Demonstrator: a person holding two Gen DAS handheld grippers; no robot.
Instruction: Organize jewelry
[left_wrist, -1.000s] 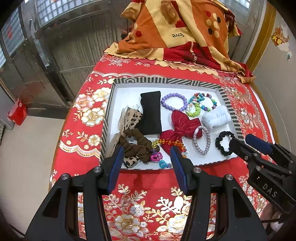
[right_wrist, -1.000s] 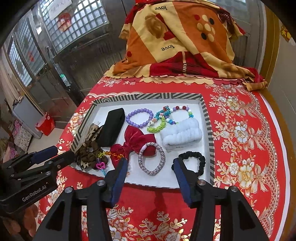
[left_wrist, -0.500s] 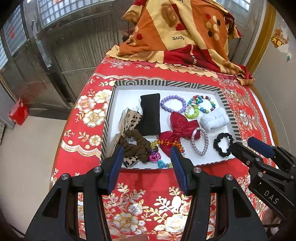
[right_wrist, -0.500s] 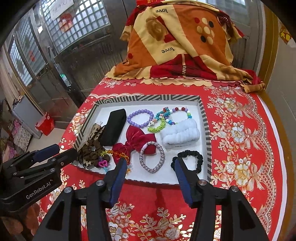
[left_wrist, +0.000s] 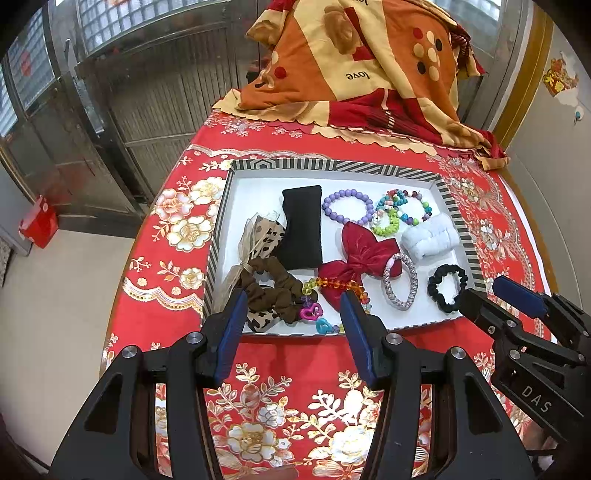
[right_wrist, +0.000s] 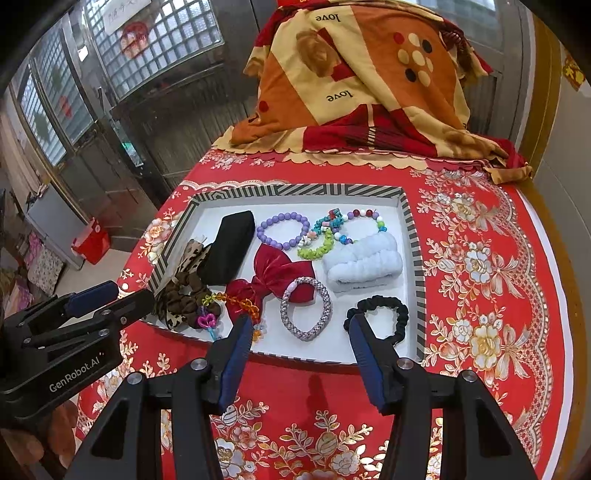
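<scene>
1. The left gripper is hanging over the near edge of the striped tray, its jaws standing wide with nothing between them, exactly as wide as a second ago.
2. The right gripper is hovering above the tray's near right part, jaws apart and empty; the black scrunchie is lying just behind its right finger.
3. Compared with the earlier pictures, both views are showing the tray a little farther off and more of the red flowered cloth on the worktop in front of it, though the change is slight.
4. Inside the tray nothing is looking shifted: the black pouch is still lying at the left, the purple bead bracelet beside it, and the multicoloured bead bracelets to the right.
5. The red velvet bow is sitting in the middle, the silver-pink woven ring overlapping its right edge, the white headband behind that.
6. The brown scrunchie and leopard-print bow are resting at the near left, with the amber bead string running beside them.
</scene>
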